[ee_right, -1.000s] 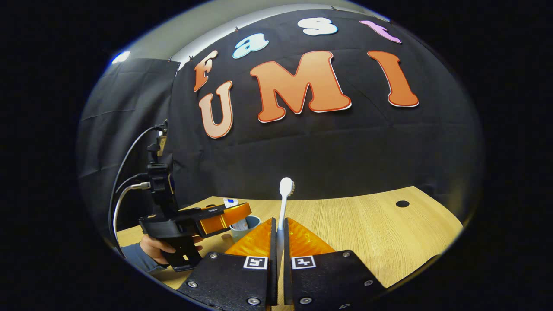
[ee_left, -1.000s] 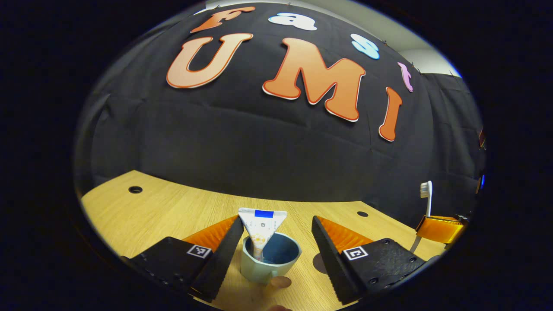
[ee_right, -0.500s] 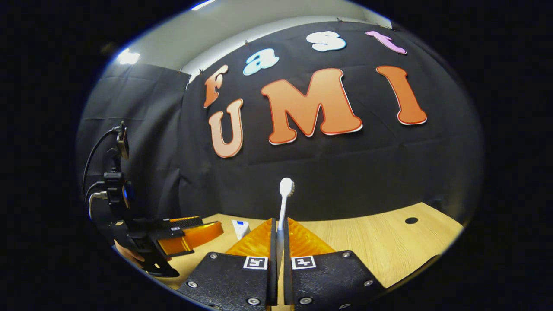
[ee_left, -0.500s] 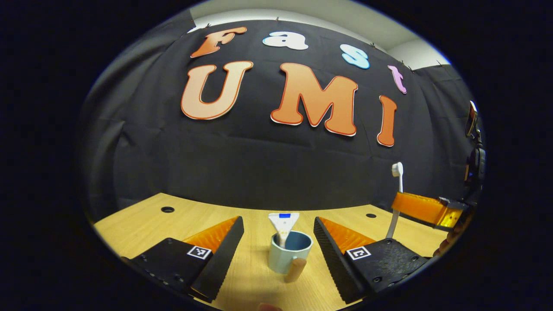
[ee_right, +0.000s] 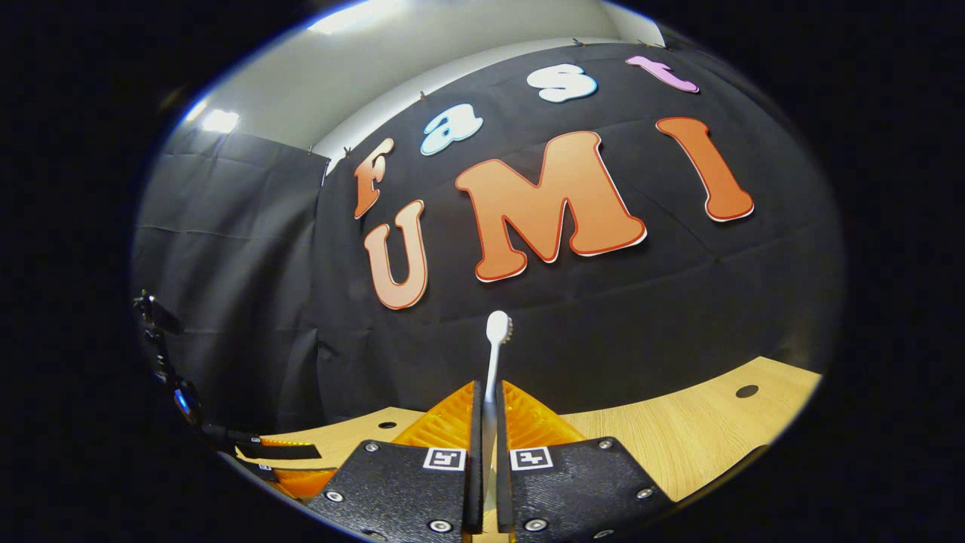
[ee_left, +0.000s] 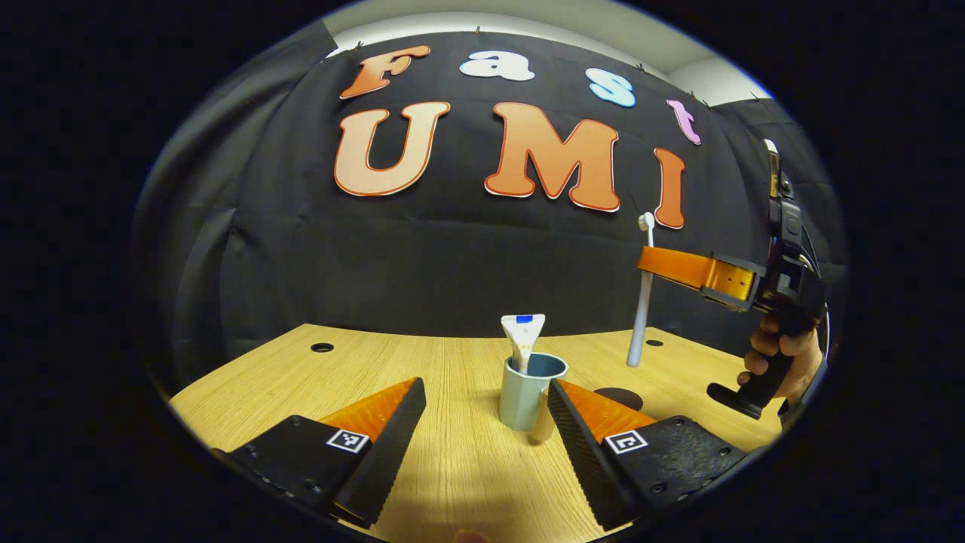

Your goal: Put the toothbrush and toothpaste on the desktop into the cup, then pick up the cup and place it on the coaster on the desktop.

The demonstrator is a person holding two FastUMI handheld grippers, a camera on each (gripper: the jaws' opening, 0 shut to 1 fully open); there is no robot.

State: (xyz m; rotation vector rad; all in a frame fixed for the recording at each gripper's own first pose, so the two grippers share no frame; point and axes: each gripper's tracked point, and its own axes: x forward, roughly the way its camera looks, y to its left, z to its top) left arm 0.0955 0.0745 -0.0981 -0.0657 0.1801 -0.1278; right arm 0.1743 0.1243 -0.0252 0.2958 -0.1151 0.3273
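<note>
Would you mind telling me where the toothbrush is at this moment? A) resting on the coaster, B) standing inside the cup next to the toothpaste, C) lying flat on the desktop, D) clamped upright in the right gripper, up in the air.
D: the right gripper is shut on the toothbrush, bristle end up, and the left gripper view shows it off to the side of the cup, which holds just the toothpaste.
</note>
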